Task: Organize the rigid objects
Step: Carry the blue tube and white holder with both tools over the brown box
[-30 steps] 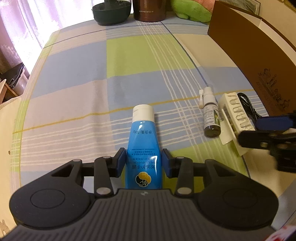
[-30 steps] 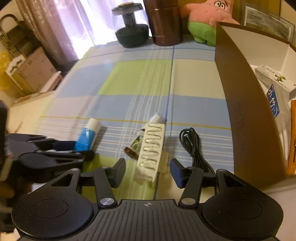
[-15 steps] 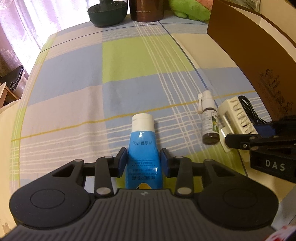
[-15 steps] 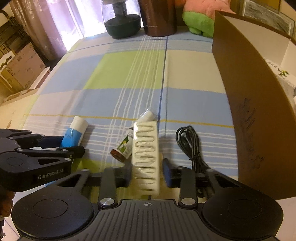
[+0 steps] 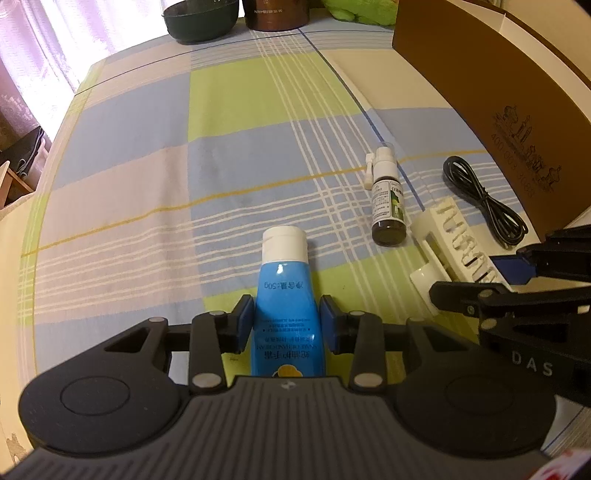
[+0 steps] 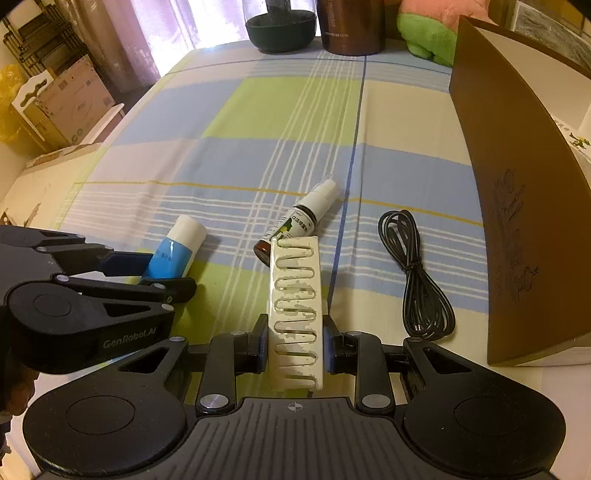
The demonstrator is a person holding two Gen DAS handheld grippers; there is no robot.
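Observation:
My left gripper is shut on a blue tube with a white cap, low over the checked cloth; the tube also shows in the right wrist view. My right gripper is shut on a white slotted plastic rack, lifted a little off the cloth; the rack also shows in the left wrist view. A small brown spray bottle lies just beyond the rack. A coiled black cable lies to its right.
A tall brown cardboard box stands open at the right with packets inside. A dark bowl-shaped appliance, a brown canister and a green-and-pink plush toy stand at the cloth's far edge.
My left gripper closed onto the blue tube. My right gripper moved in, closed on the white rack and raised it off the cloth.

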